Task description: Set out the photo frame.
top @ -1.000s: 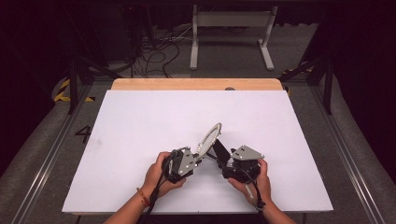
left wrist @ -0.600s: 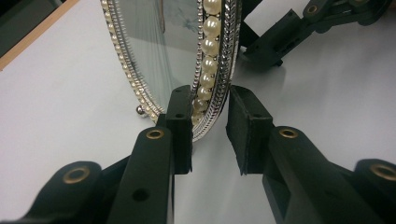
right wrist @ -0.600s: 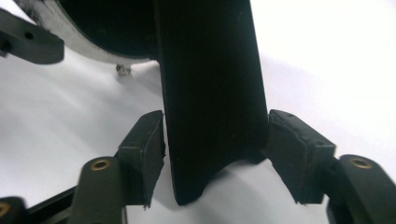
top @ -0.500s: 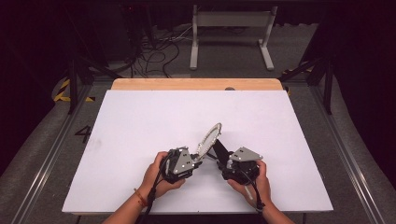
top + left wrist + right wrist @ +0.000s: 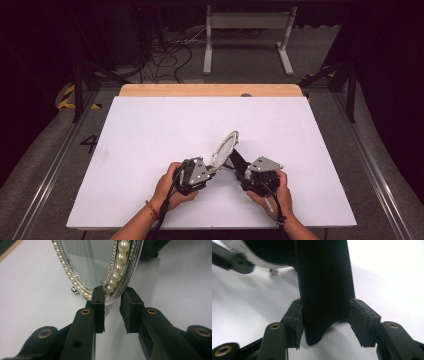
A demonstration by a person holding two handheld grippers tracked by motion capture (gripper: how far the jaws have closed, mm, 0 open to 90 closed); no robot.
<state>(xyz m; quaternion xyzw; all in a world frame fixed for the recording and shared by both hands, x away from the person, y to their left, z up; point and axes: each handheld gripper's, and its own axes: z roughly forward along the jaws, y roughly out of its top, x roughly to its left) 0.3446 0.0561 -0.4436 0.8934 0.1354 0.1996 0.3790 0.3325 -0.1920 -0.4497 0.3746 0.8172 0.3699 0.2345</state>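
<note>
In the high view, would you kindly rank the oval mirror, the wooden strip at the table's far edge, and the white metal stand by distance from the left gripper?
1. Oval mirror, at the left gripper.
2. Wooden strip, along the table's far edge.
3. White metal stand, on the floor beyond.

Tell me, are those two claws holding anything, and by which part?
The left gripper pinches the pearl-trimmed rim of an oval picture frame. The right gripper's jaws, just closing, straddle its black back stand; whether they grip cannot be told.
</note>
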